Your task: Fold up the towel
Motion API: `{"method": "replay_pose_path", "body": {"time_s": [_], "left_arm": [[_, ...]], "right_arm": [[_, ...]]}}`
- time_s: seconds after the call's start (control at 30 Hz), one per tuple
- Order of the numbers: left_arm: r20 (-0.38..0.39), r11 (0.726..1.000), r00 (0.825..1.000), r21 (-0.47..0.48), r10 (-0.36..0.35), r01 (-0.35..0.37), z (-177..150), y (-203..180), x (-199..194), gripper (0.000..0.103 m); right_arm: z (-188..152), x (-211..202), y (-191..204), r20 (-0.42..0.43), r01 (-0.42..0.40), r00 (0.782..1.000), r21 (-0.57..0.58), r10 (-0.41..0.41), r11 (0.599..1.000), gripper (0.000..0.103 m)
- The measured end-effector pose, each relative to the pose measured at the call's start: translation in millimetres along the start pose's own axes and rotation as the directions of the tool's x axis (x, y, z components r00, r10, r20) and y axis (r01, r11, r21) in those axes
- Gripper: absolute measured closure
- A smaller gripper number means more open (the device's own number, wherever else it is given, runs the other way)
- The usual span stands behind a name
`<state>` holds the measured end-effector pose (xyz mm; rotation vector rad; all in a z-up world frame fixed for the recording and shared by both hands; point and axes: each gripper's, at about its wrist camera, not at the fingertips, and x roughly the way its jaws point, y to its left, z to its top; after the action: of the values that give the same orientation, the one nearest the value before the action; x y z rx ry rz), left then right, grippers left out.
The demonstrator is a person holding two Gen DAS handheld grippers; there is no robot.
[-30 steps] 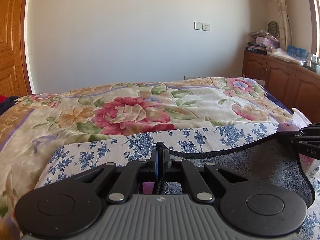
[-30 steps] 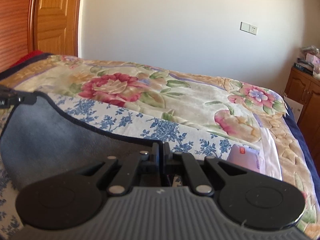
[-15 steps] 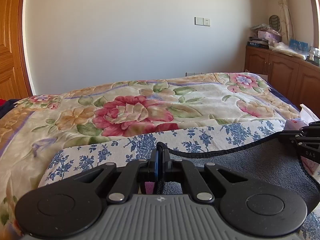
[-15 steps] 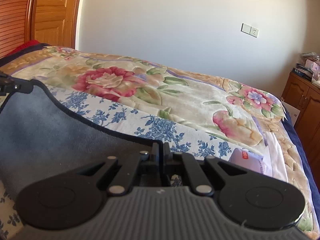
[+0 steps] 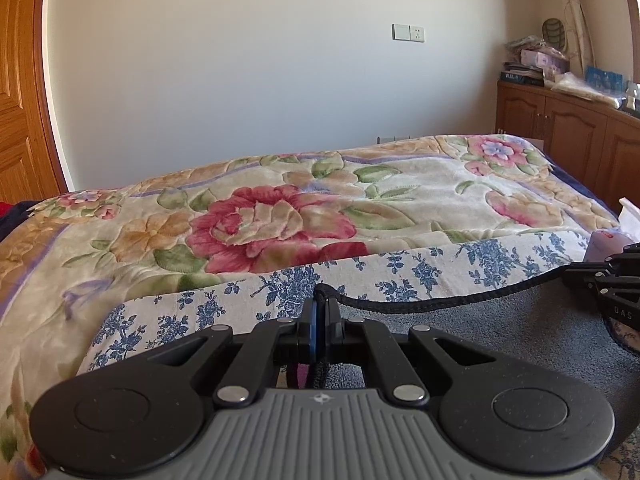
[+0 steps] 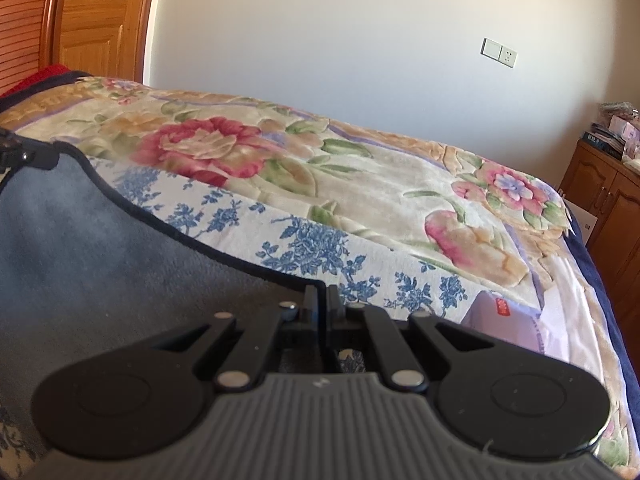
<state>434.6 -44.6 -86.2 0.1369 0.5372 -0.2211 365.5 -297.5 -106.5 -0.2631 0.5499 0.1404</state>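
The grey towel [image 5: 500, 332] with a black corded hem lies over the bed. My left gripper [image 5: 320, 304] is shut on its left corner. My right gripper [image 6: 322, 294] is shut on its right corner. The hem hangs in a shallow curve between them. The towel also fills the left of the right wrist view [image 6: 100, 264]. The right gripper shows at the right edge of the left wrist view [image 5: 612, 280], and the left gripper at the left edge of the right wrist view [image 6: 16, 152].
A blue-flowered white cloth [image 5: 400, 276] lies under the towel on a floral bedspread [image 5: 280, 216]. A pale tissue pack [image 6: 508, 320] lies right of the towel. Wooden cabinets [image 5: 568, 132] stand at the right, a wooden door [image 6: 100, 16] at the left.
Both grippers have moved forward over the bed and risen a little, carrying the towel's held edge with them. The right wrist view has tilted and blurred slightly.
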Motion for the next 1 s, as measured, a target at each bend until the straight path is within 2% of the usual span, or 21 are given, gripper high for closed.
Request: {"method": "replay_pose_path", "body": {"time_s": [0.53, 0.9, 0.97, 1.0], "left_arm": [[-0.056, 0.999, 0.998, 0.022, 0.036, -0.035, -13.5, 0.9, 22.6, 0.097], [-0.047, 0.999, 0.998, 0.021, 0.049, -0.048, -18.7, 1.5, 27.3, 0.094], [-0.044, 0.998, 0.998, 0.02, 0.053, -0.052, -18.7, 2.0, 27.5, 0.086], [-0.042, 0.998, 0.997, 0.018, 0.059, -0.059, -18.7, 2.1, 27.3, 0.07]], "right_arm": [[-6.4, 14.7, 2.4, -0.035, -0.005, 0.999, 0.008, 0.005, 1.0, 0.099], [-9.5, 18.8, 2.7, -0.049, -0.014, 0.999, 0.012, 0.014, 1.0, 0.099], [-9.1, 19.5, 2.6, -0.049, -0.012, 0.999, 0.01, 0.012, 1.0, 0.098], [-9.0, 19.1, 2.6, -0.047, -0.01, 0.999, 0.012, 0.01, 1.0, 0.097]]}}
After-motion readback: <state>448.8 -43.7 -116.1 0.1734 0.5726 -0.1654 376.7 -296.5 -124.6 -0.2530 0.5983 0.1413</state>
